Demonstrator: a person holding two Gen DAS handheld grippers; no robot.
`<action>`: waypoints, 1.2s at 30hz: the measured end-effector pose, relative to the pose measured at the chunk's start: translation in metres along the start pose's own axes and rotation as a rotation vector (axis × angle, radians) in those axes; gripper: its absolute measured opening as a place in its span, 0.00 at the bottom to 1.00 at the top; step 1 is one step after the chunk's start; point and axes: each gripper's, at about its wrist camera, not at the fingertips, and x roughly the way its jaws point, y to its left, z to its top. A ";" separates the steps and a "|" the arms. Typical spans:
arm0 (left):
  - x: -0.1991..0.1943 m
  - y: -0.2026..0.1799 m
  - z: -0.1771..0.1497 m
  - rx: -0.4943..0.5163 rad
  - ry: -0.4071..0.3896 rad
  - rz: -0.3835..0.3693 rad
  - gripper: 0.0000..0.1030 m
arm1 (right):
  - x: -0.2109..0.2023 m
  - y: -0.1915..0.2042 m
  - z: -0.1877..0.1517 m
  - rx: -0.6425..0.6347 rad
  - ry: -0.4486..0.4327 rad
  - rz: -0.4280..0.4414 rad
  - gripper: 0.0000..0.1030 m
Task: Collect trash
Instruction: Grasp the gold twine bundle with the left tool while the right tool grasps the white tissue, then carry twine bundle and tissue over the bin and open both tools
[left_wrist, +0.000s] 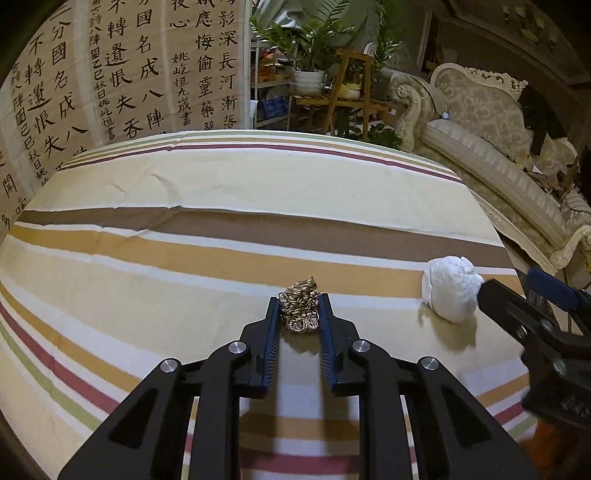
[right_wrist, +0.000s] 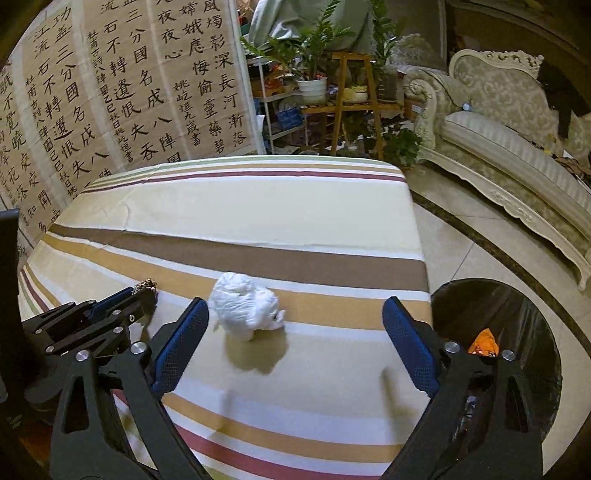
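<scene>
Left wrist: left tool (left_wrist: 299, 308) clamps gold wad (left_wrist: 300, 309); right tool (right_wrist: 295, 317) apart.

two pieces of trash lay on the striped tabletop (left_wrist: 258, 192): one gold crumpled wrapper (left_wrist: 300, 305) and one white crumpled paper ball (right_wrist: 245, 308). two grippers were in view, the left gripper (left_wrist: 299, 306) and the right gripper (right_wrist: 295, 314). one black bin (right_wrist: 495, 332) stood on the floor, with one orange scrap (right_wrist: 484, 341) showing inside it. one ornate sofa (right_wrist: 517, 155) stood behind.
</scene>
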 end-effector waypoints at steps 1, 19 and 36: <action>-0.002 0.002 -0.002 -0.003 -0.004 0.003 0.21 | 0.002 0.002 0.000 -0.007 0.007 0.004 0.78; -0.025 0.027 -0.015 -0.050 -0.036 0.037 0.21 | 0.022 0.030 -0.007 -0.078 0.081 0.046 0.34; -0.054 0.017 -0.035 -0.048 -0.074 0.037 0.21 | -0.017 0.026 -0.036 -0.049 0.056 0.043 0.33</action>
